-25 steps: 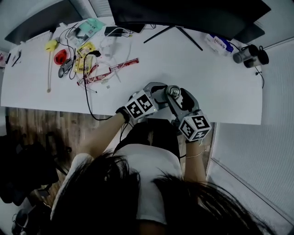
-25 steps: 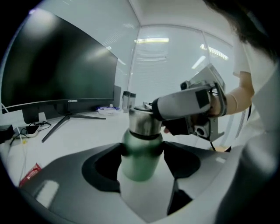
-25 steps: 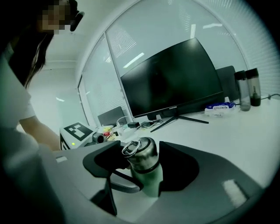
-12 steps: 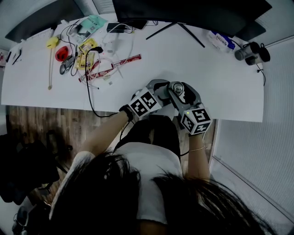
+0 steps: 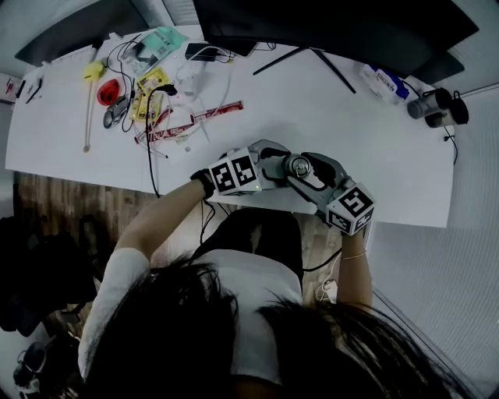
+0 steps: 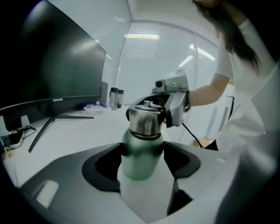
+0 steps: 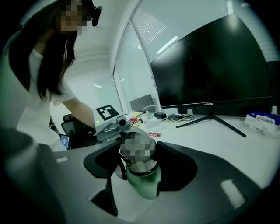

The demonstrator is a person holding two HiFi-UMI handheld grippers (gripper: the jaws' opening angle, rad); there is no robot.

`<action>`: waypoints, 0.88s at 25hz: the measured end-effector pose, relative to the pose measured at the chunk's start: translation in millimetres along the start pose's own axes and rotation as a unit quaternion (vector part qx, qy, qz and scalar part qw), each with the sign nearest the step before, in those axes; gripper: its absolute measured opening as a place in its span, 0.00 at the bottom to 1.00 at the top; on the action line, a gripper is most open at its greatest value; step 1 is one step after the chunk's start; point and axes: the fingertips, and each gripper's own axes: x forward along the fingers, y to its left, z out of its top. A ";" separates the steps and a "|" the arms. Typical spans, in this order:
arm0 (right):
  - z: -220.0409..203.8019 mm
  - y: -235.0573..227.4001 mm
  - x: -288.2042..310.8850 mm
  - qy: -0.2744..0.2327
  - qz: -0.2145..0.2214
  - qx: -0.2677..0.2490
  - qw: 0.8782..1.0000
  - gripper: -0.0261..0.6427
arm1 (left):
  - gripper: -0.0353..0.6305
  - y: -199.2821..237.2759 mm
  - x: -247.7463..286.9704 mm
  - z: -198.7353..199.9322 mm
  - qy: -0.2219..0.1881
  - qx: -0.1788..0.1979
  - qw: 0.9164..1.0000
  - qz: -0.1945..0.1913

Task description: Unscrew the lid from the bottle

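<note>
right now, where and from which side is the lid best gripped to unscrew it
Grip the steel lid by its round side wall, level, opposite the left gripper, which clamps the upright bottle on its green body. The right gripper is shut there.

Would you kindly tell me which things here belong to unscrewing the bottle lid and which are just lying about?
Part of the job:
- green bottle
- metal lid
- left tongs, shut on the bottle
- right tongs, shut on the lid

Just lying about:
- monitor
- black cable
- red wrapper
- packet
</note>
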 end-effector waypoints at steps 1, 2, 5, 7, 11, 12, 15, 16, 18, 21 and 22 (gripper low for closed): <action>-0.3 0.9 1.2 0.007 0.020 -0.005 1.000 0.42 | 0.58 0.3 -0.5 -0.5 0.002 0.008 1.000 -0.014; -0.6 1.9 2.3 0.013 0.040 -0.009 0.999 0.42 | 0.58 0.6 -1.0 -1.1 0.005 0.016 0.999 -0.029; -1.2 6.2 4.7 0.030 0.103 -0.022 0.994 0.42 | 0.58 -0.4 -2.7 -2.3 0.009 0.037 0.997 -0.072; -0.7 8.1 5.8 0.040 0.146 -0.029 0.988 0.42 | 0.58 -0.6 -3.7 -2.7 0.012 0.045 0.994 -0.096; 1.2 6.5 7.5 0.063 0.219 -0.040 0.973 0.42 | 0.58 3.1 -3.4 -1.9 0.027 0.054 0.989 -0.138; 1.8 7.0 7.9 0.071 0.235 -0.048 0.968 0.42 | 0.58 3.5 -3.2 -1.9 0.032 0.058 0.987 -0.148; 1.1 11.9 9.4 0.097 0.281 -0.076 0.952 0.42 | 0.58 2.9 -4.7 -3.0 0.045 0.074 0.981 -0.172; 0.4 13.9 10.1 0.103 0.293 -0.083 0.947 0.42 | 0.58 2.5 -5.4 -3.6 0.050 0.081 0.980 -0.177; -1.3 15.9 11.5 0.107 0.308 -0.092 0.941 0.42 | 0.58 2.1 -6.1 -4.8 0.056 0.090 0.977 -0.184; -2.0 17.2 11.4 0.108 0.309 -0.095 0.940 0.42 | 0.58 1.2 -5.9 -5.6 0.053 0.095 0.977 -0.183; -2.1 17.1 11.2 0.109 0.305 -0.091 0.942 0.42 | 0.58 1.3 -5.8 -5.8 0.052 0.097 0.977 -0.180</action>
